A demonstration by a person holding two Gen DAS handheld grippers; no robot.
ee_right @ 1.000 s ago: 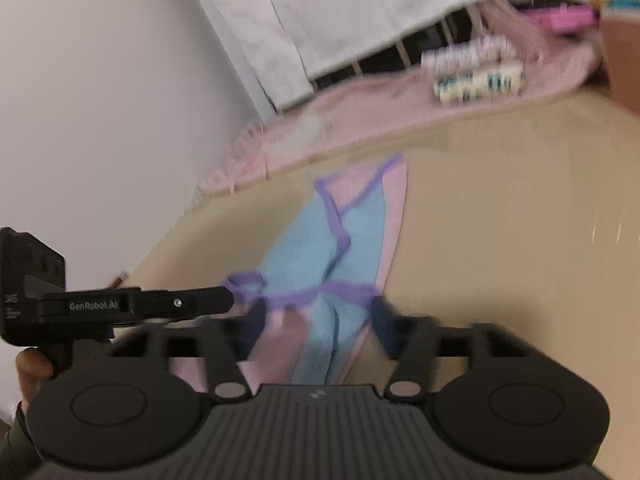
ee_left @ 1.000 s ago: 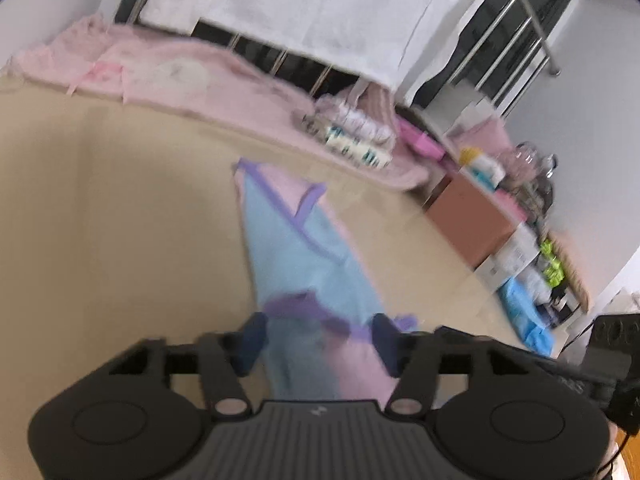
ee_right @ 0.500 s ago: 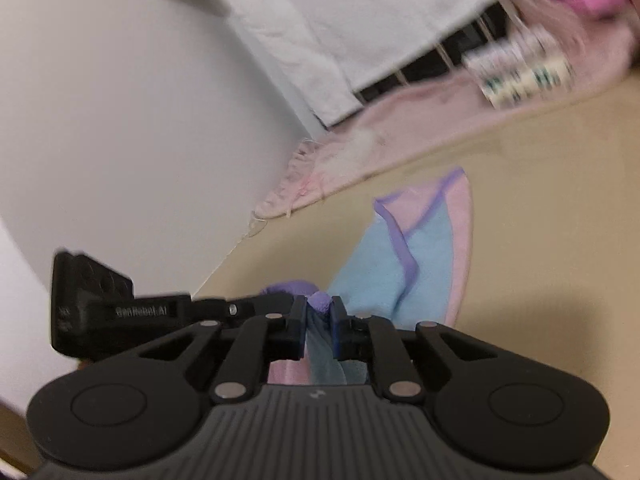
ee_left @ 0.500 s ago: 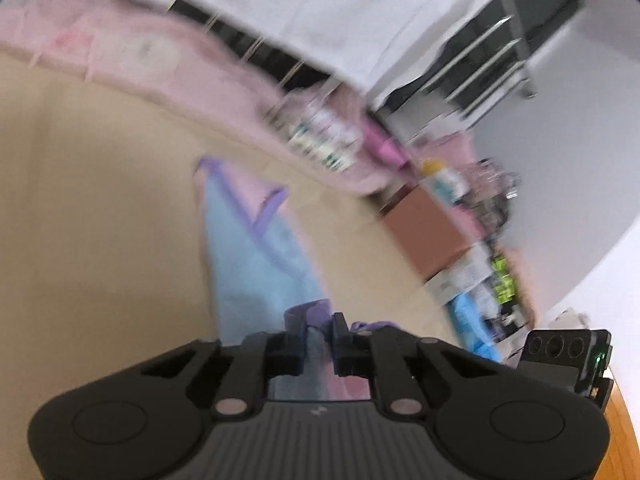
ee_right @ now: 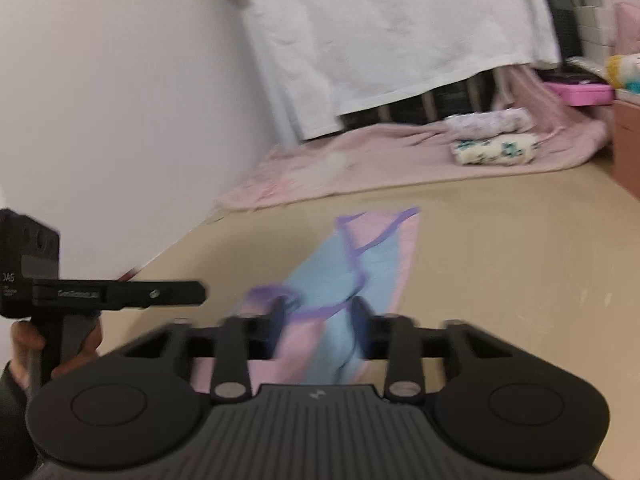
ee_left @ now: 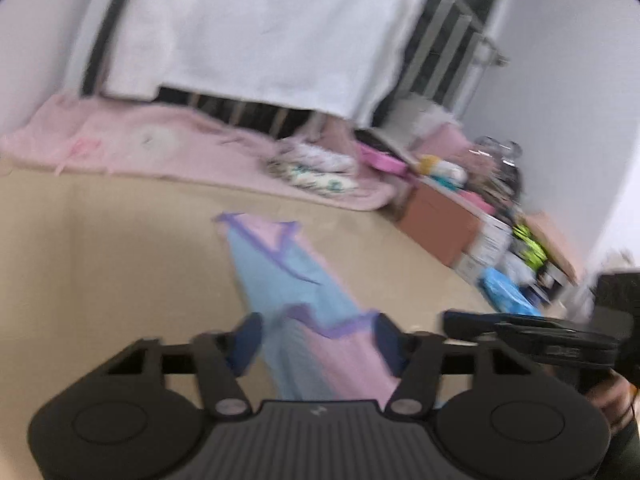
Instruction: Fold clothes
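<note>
Garment (ee_left: 280, 276) — blue, pink, purple-trimmed

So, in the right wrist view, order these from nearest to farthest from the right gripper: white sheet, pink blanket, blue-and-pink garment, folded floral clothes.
1. Blue-and-pink garment: between the opening jaws of the right gripper, on the tan surface.
2. Pink blanket: along the far edge.
3. Folded floral clothes: on the blanket, far right.
4. White sheet: hanging behind.
</note>
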